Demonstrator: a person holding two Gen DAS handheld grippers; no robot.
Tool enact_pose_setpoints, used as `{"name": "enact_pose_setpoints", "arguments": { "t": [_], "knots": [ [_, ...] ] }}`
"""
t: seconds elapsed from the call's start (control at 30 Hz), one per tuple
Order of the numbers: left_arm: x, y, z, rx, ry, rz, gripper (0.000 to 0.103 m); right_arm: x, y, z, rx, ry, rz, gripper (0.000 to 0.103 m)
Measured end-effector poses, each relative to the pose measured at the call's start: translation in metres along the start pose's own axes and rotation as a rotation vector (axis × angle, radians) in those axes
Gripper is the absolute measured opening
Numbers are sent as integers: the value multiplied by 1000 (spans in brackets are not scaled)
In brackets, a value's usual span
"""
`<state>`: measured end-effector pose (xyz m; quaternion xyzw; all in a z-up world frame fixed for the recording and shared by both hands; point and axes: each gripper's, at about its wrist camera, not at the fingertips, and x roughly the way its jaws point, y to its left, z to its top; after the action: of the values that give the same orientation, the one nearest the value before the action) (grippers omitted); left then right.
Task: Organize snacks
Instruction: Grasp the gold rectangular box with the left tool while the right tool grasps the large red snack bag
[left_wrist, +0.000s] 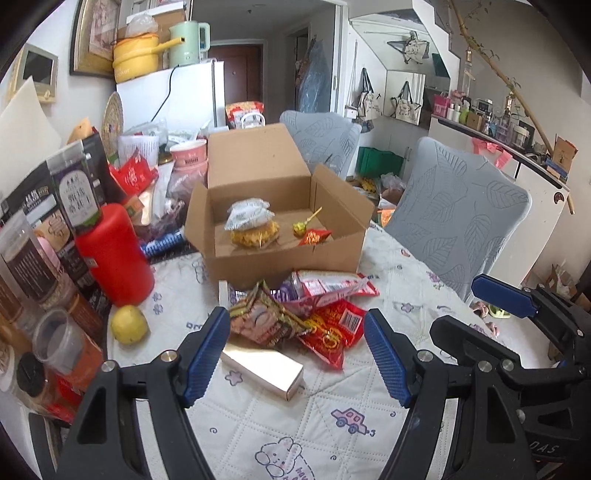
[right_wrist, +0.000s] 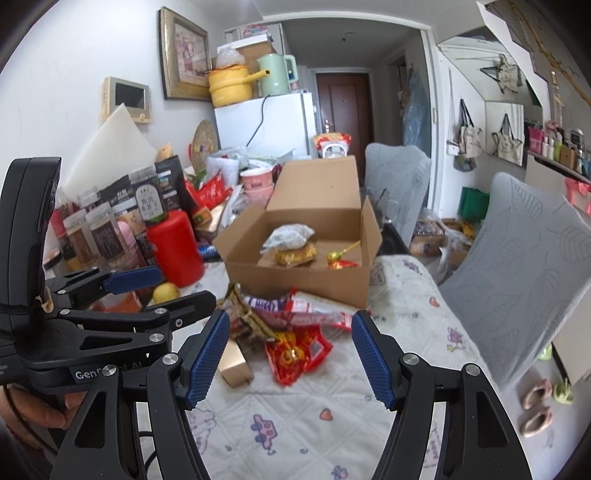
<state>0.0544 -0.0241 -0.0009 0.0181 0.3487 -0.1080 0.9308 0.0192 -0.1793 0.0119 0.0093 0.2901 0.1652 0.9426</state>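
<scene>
Far left: red cylindrical canister (left_wrist: 112, 254) standing among jars and packets; yellow lemon-like fruit (left_wrist: 129, 324) just beside its base; neither looks like the target.

Left gripper (left_wrist: 297, 356): jaws well apart, nothing between the pads; hovering over the quilted tablecloth (left_wrist: 325, 424); small gold box (left_wrist: 264, 369) lies just beyond its left pad.

Loose snack pile sits centre, between the grippers and the open cardboard box (left_wrist: 273, 206): brown-pink foil packet (left_wrist: 262, 319), red packet (left_wrist: 332, 328), pink-white wrapper (left_wrist: 332, 286) touching the box's front wall.

Box already holds a white wrapped snack on a yellow one, a lollipop (left_wrist: 306, 223) and a small red packet.

Right gripper (right_wrist: 290, 356): also wide open, empty; red packet straight ahead.

Judgement: approach step, pick not started; next move needs one gripper lowered onto a single packet; overlap risks grabbing two.
</scene>
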Motion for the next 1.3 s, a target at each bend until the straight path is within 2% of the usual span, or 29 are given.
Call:
{"name": "enact_pose_setpoints", "arguments": {
  "t": [0.37,0.9,1.03,1.2,1.3],
  "knots": [
    [49,19,-32,-114,96,71,75,39,-27,-34,75,117,5,69],
    [113,26,-54,-214,269,89,75,78,-57,-50,145,218,-17,69],
    [119,27,-55,-230,272,95,75,83,-56,-51,144,228,-7,69],
    [113,29,-56,-195,231,126,75,89,-54,-52,143,243,5,69],
    [107,35,-59,-189,216,117,74,90,-53,-53,144,245,10,69]
  ]
}}
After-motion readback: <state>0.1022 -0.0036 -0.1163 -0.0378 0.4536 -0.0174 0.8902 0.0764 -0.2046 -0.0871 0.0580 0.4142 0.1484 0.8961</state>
